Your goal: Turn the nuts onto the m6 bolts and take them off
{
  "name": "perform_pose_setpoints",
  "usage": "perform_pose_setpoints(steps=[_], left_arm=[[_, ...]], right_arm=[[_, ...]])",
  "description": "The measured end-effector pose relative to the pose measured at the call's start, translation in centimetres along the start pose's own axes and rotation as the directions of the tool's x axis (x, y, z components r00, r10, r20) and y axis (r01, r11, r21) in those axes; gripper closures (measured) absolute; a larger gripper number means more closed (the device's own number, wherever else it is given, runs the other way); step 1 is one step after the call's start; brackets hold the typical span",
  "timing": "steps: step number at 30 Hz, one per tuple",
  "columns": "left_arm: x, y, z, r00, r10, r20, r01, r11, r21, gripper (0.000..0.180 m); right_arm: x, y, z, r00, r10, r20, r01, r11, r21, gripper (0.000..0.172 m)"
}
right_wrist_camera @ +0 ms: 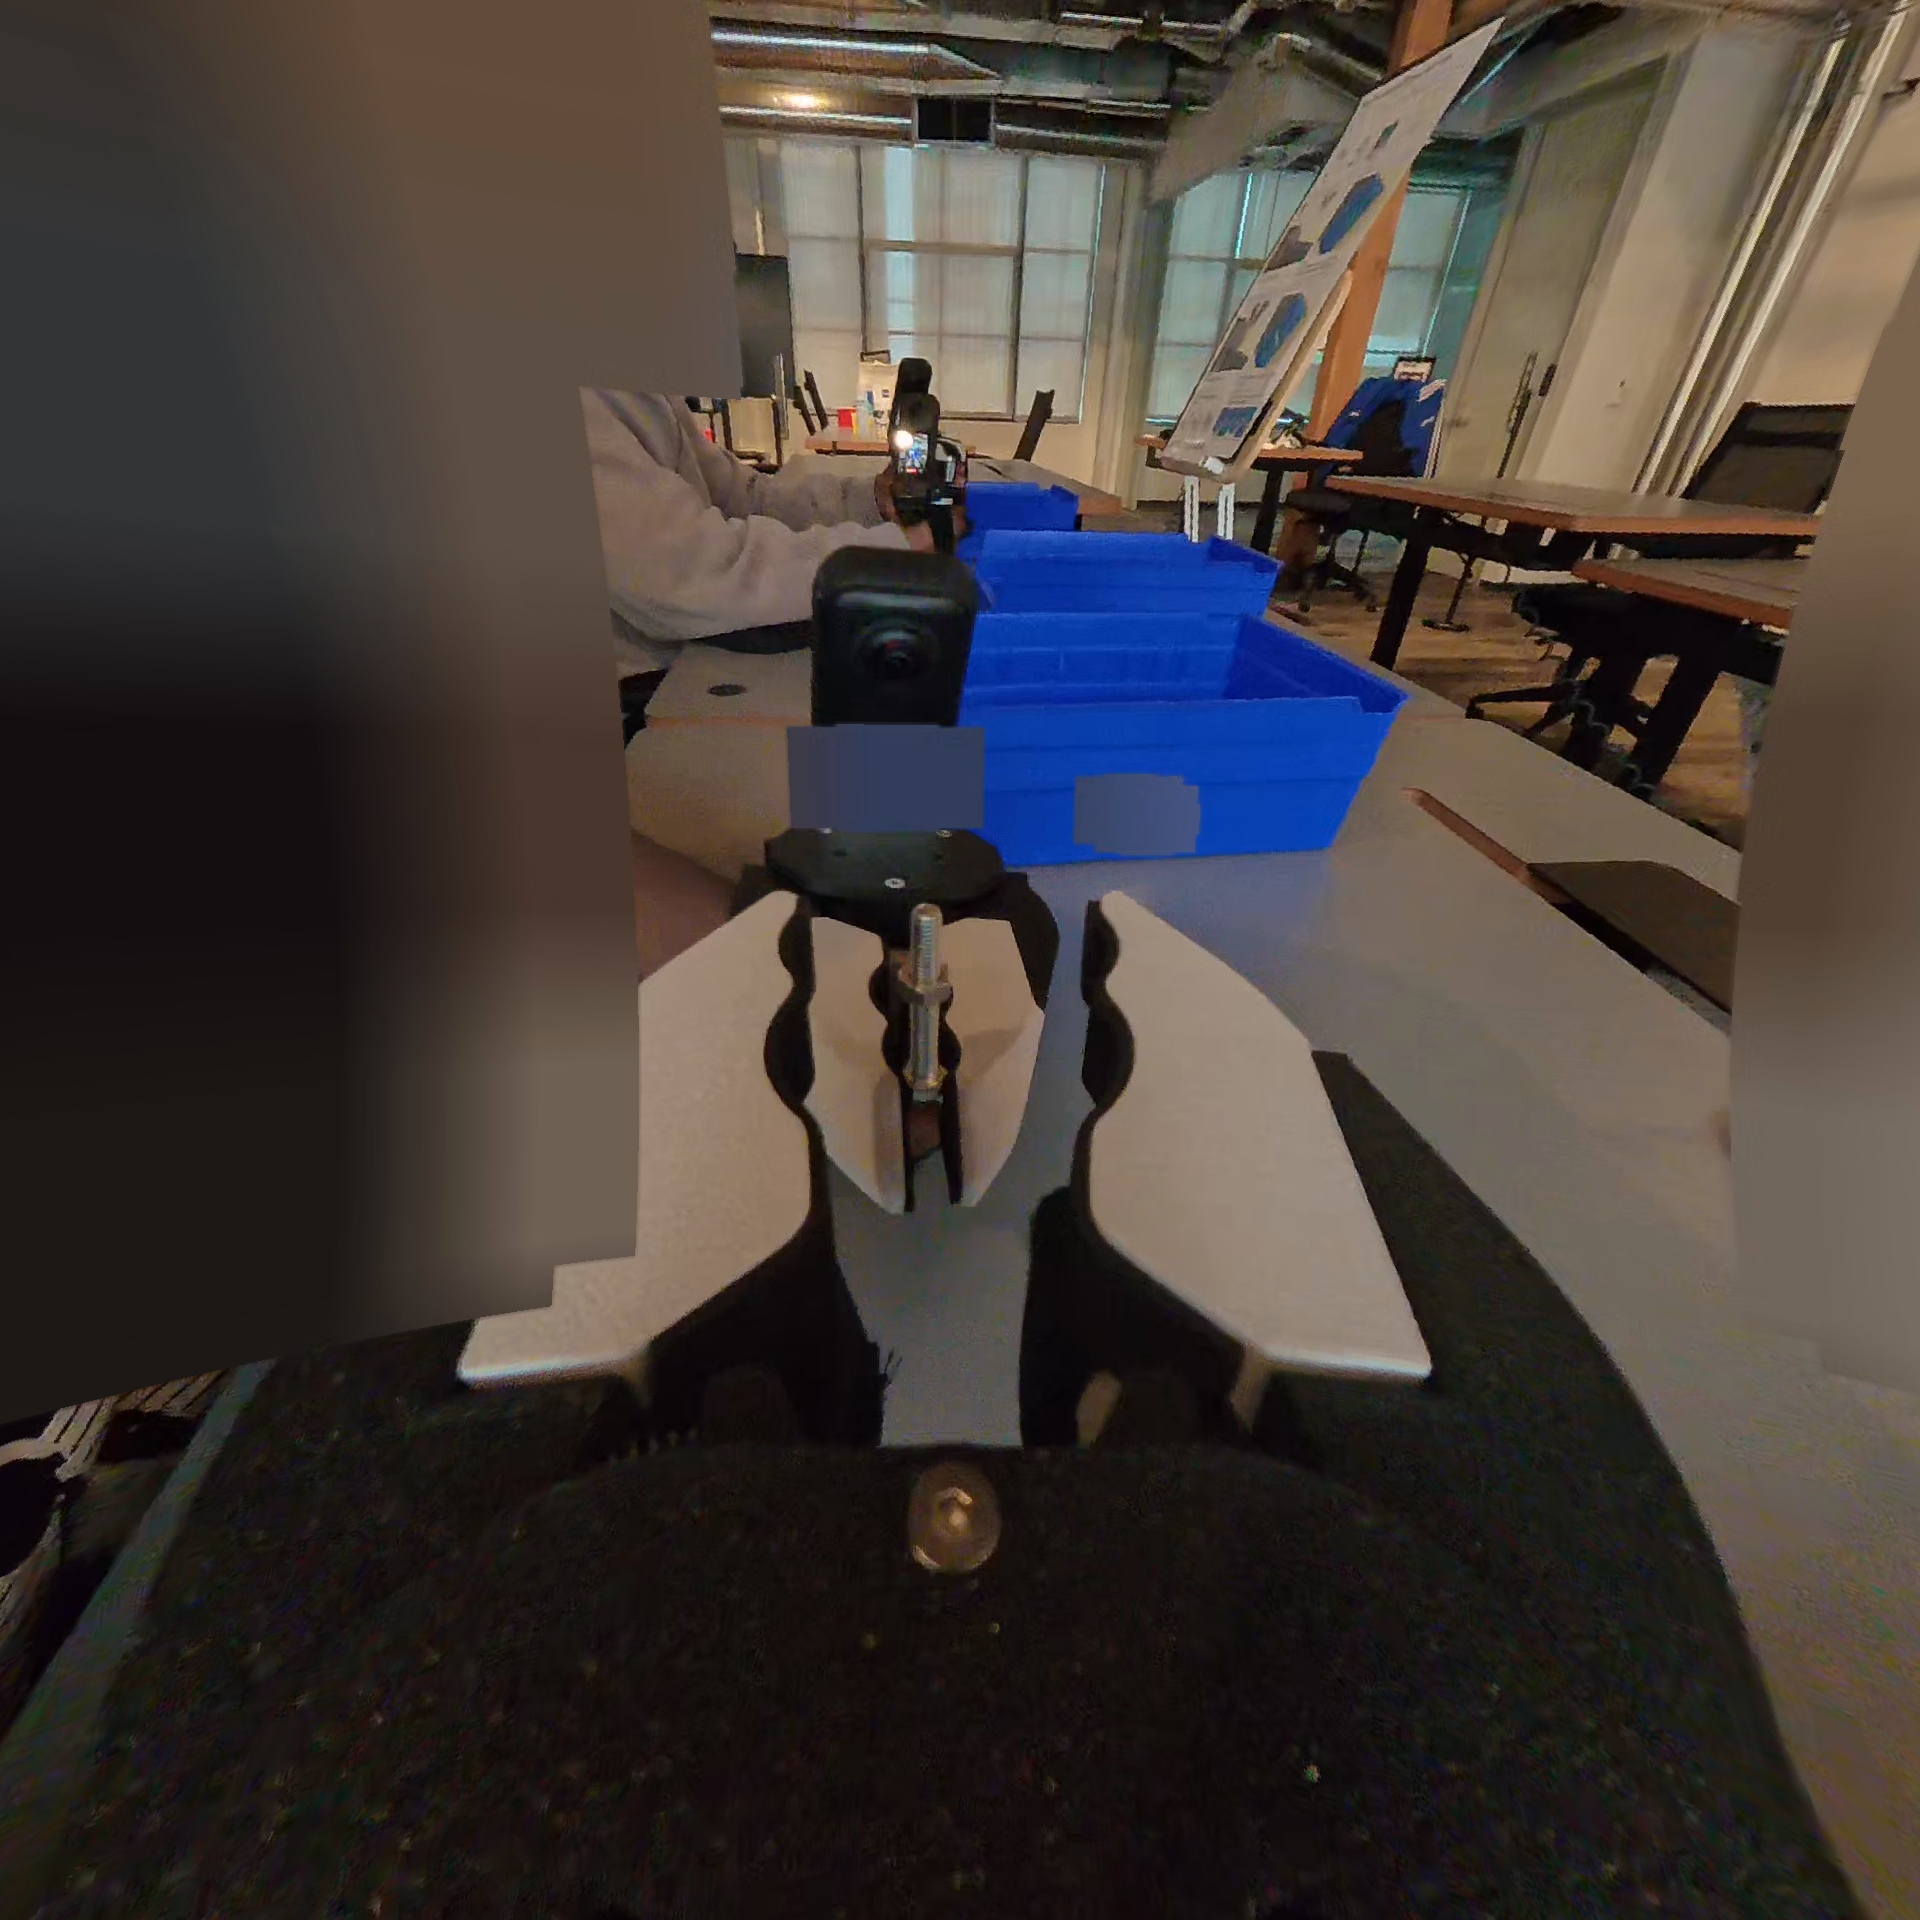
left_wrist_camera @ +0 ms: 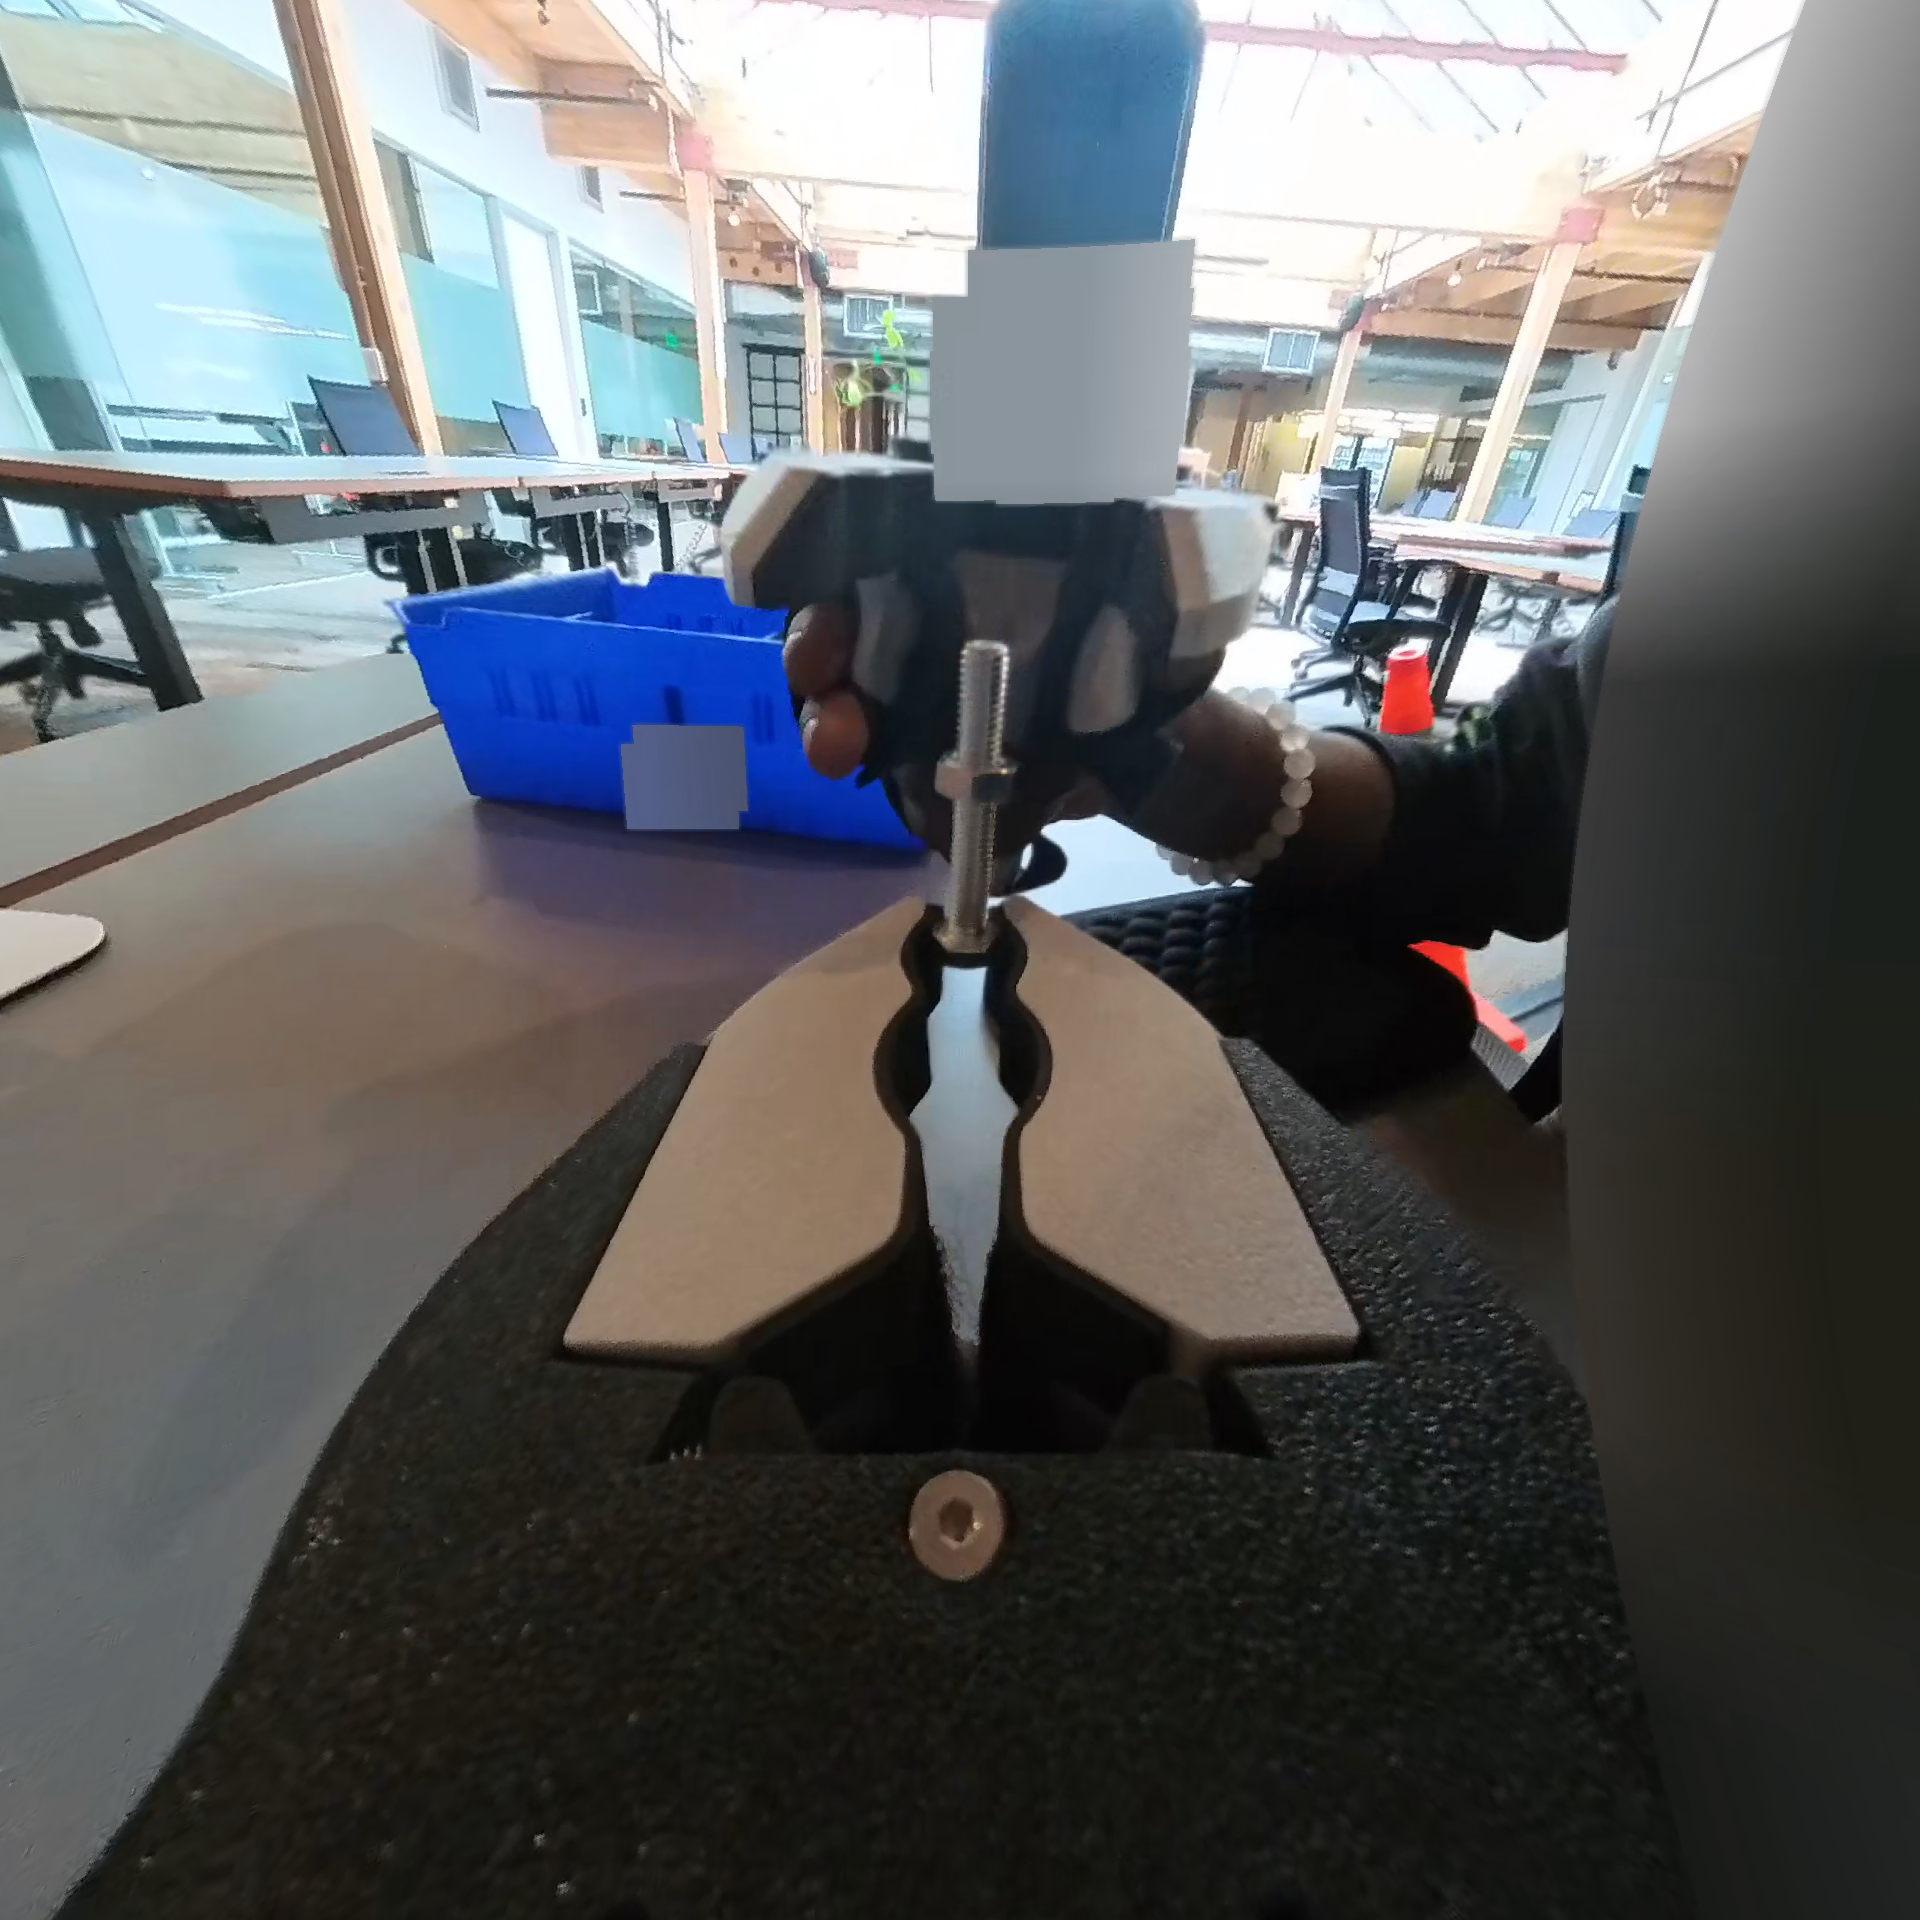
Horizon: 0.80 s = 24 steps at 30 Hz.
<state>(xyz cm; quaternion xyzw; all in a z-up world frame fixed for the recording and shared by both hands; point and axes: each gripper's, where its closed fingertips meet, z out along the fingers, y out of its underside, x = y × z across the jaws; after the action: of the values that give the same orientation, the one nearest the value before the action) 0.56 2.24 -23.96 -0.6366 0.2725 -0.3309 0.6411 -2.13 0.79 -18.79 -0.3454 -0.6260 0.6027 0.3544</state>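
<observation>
My left gripper is shut on the head end of a silver bolt and holds it upright above the dark table. A hex nut sits about halfway up the thread. My right gripper is behind the bolt, its fingers spread apart. In the right wrist view my right gripper is open. Its white fingers stand wide on either side of the left gripper, the bolt and the nut, touching none of them.
A blue bin stands on the table behind the bolt and also shows in the right wrist view, with more blue bins beyond it. A person in a grey sleeve sits farther back. A black mesh chair is at the right. About 6 cm separates my left fingertips from my right.
</observation>
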Motion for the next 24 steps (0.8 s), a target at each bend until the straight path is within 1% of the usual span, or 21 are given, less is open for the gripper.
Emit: perform_pose_setpoints(steps=[2,4,6,10,16,18,21,23,24], left_arm=[[-0.3,0.5,0.0,1.000,-0.001,0.008,0.002,1.000,-0.007,0.172],[-0.5,0.4,-0.1,1.000,-0.007,0.015,0.007,1.000,0.011,0.172],[-0.7,0.3,-0.2,1.000,-0.016,0.023,0.015,1.000,0.017,0.172],[-0.7,0.4,-0.2,1.000,-0.015,0.023,0.015,1.000,0.011,0.172],[-0.7,0.5,-0.2,0.999,-0.029,0.021,0.029,0.999,0.013,0.172],[-0.7,0.5,-0.2,0.999,-0.030,0.021,0.029,0.999,0.012,0.173],[-0.7,0.5,-0.2,0.999,-0.026,0.019,0.026,1.000,0.009,0.173],[-0.7,0.5,-0.2,0.999,-0.030,0.021,0.029,1.000,0.010,0.173],[-0.8,0.5,-0.2,0.999,-0.032,0.021,0.032,0.999,0.011,0.173]], right_arm=[[0.4,0.3,-0.2,1.000,-0.013,-0.017,0.012,1.000,-0.008,0.126],[0.3,0.7,-0.2,1.000,-0.023,-0.005,0.023,0.999,-0.028,0.129],[0.7,1.5,0.0,0.998,-0.050,-0.025,0.049,0.997,-0.059,0.129],[0.9,2.7,0.7,0.998,-0.055,-0.042,0.051,0.994,-0.094,0.128],[1.2,2.6,0.5,0.996,-0.069,-0.053,0.064,0.994,-0.090,0.133],[1.5,2.4,0.2,0.995,-0.065,-0.071,0.059,0.995,-0.082,0.138],[2.4,2.1,-0.4,0.989,-0.085,-0.117,0.076,0.994,-0.075,0.161],[1.7,1.6,-0.5,0.993,-0.084,-0.080,0.082,0.996,-0.037,0.159],[1.3,1.4,-0.3,0.996,-0.074,-0.055,0.072,0.997,-0.025,0.151]])
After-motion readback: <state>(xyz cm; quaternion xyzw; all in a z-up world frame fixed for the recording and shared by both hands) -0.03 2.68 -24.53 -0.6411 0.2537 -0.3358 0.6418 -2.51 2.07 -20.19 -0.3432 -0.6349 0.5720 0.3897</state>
